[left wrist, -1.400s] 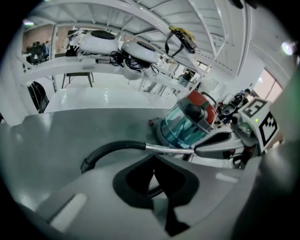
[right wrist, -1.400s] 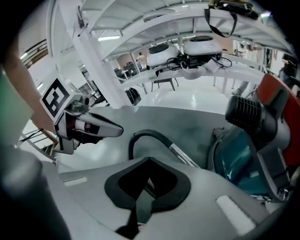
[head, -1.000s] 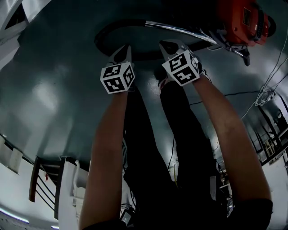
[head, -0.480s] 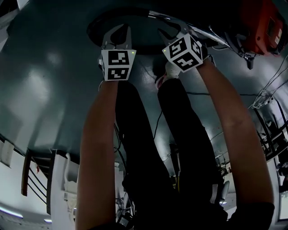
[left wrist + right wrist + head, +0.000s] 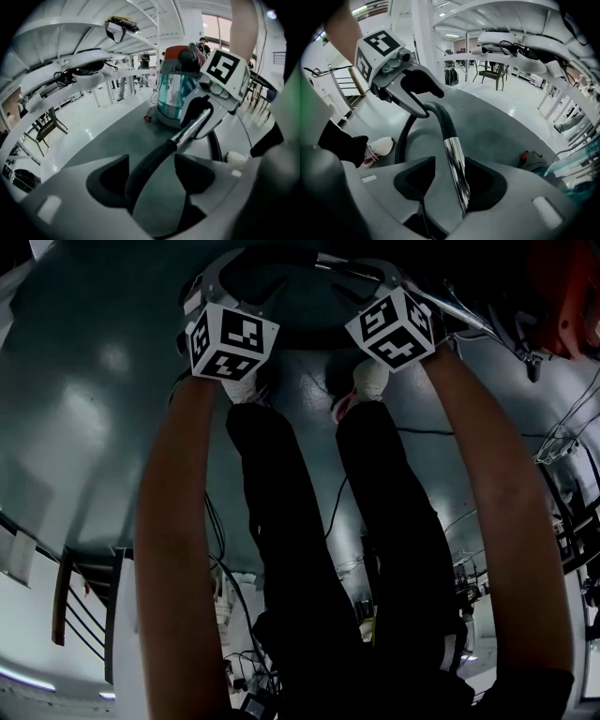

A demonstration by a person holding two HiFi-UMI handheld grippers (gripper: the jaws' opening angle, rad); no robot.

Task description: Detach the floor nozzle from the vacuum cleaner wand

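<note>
Closest to the head camera, the person's bare forearms (image 5: pixel 169 549) run down either side of legs in black trousers (image 5: pixel 291 512) towards a glossy dark grey floor (image 5: pixel 84 427). At the end of the arms, the left gripper (image 5: pixel 151 164) has its jaws parted, having just been opening. The black curved plastic handle bend (image 5: pixel 140 176) of the vacuum lies in the gap, close to one pad with clear space at the other, so nothing is clamped. The right gripper (image 5: pixel 451 168) is likewise released, its jaws having just spread, and the shiny chrome wand tube (image 5: pixel 457 164) passes between them without being pinched. The two grippers sit near each other along the same wand, the left at the black bend and the right at the metal. Beyond, a black flexible hose (image 5: pixel 400 136) curves over the floor beside a white sneaker (image 5: pixel 377 146). Farther off stands a vacuum canister with a red top and clear teal body (image 5: pixel 174 96), with white curved beams (image 5: pixel 70 65) behind it.
</note>
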